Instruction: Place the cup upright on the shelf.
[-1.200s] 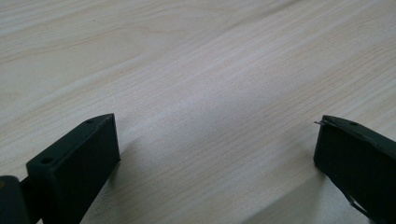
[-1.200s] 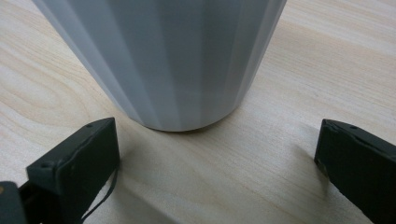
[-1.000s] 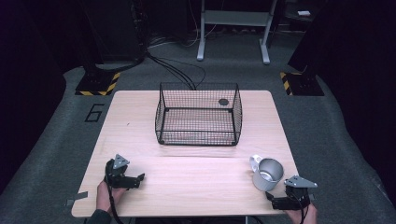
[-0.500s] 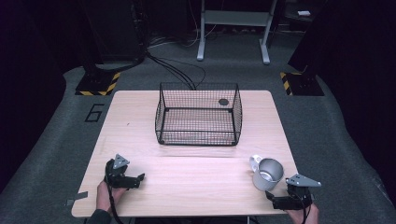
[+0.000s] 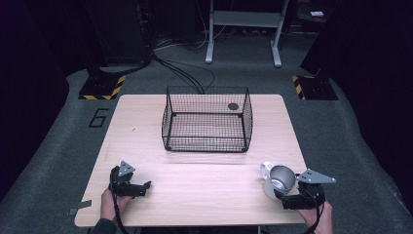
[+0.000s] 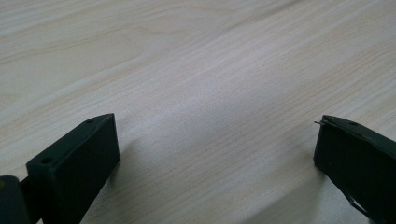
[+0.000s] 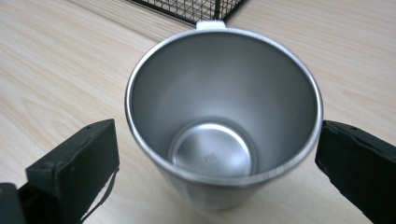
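From above, the metal mug (image 5: 280, 179) stands on the tabletop (image 5: 204, 170) just ahead of the right hand-held gripper (image 5: 292, 199), and the wire basket (image 5: 207, 119) well beyond it holds no mug. The left hand-held gripper (image 6: 215, 163) gapes over bare wood. The right gripper's view has its jaws spread either side of the mug, apparently not yet gripping; likely nothing is moved so far

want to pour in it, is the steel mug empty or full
Empty: the right gripper view looks into the steel mug and shows its bare metal bottom.
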A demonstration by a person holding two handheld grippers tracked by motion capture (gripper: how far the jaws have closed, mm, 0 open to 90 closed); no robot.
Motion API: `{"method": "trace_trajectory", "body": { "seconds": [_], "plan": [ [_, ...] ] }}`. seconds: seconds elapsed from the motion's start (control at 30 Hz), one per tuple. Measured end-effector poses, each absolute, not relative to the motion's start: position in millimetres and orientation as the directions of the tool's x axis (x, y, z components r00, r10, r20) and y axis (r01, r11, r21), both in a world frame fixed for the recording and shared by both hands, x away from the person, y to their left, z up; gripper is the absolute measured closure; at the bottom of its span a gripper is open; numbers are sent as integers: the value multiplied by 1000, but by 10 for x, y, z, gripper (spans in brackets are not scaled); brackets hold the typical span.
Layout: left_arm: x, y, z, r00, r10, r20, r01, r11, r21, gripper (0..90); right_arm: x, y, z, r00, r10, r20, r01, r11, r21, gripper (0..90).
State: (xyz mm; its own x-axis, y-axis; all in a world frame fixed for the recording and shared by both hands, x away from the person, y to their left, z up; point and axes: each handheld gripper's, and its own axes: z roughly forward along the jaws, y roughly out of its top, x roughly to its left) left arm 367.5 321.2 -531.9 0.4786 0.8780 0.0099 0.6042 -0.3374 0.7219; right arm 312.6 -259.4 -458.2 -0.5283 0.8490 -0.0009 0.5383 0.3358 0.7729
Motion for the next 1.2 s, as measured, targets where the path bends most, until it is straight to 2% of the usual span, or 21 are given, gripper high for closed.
{"method": "trace_trajectory", "body": {
  "seconds": [0.43, 0.53, 1.2],
  "plan": [
    [3677, 3211, -5315, 480, 877, 9, 606, -339, 720, 2, 3375, -2430, -4605, -541, 841, -21, 565, 382, 731, 4],
    [3678, 3209, -5318, 477, 879, 10, 606, -337, 720, 2, 3392, -2425, -4620, -531, 846, -32, 562, 381, 734, 46],
    [3680, 3208, -5322, 480, 877, 13, 601, -340, 723, 4, 3363, -2427, -4582, -516, 856, -22, 546, 349, 761, 59]
  ]
}}
